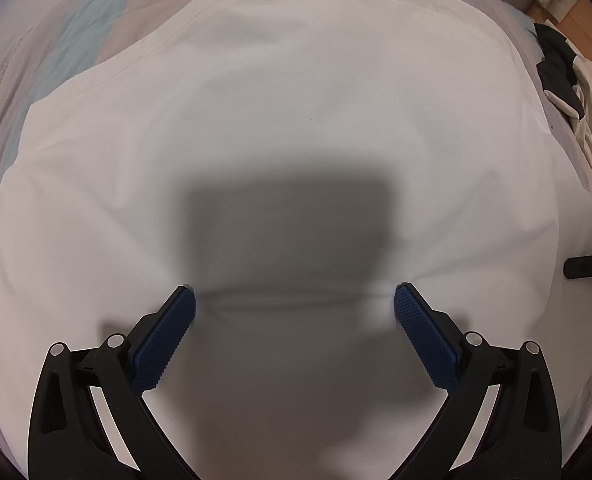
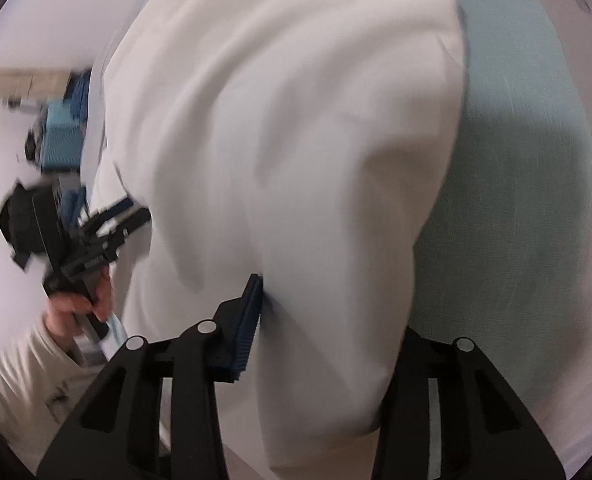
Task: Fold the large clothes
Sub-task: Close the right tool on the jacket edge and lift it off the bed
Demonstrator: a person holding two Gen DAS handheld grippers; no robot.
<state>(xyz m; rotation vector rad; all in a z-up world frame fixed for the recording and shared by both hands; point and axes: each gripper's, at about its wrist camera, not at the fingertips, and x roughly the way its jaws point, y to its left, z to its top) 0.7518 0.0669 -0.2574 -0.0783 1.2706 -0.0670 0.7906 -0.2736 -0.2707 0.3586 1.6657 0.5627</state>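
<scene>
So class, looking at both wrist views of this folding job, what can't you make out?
- Right wrist view: the right gripper's far finger, covered by the white garment.
- Right wrist view: the left gripper, smeared by blur.
- Left wrist view: the dark clothing pile, cut by the edge.

Place: a bedroom at home
Bed: soft bedsheet (image 1: 76,36) with blue and beige patches
Floor: wood floor (image 1: 568,12)
Nearby: pile of clothes (image 1: 576,92)
</scene>
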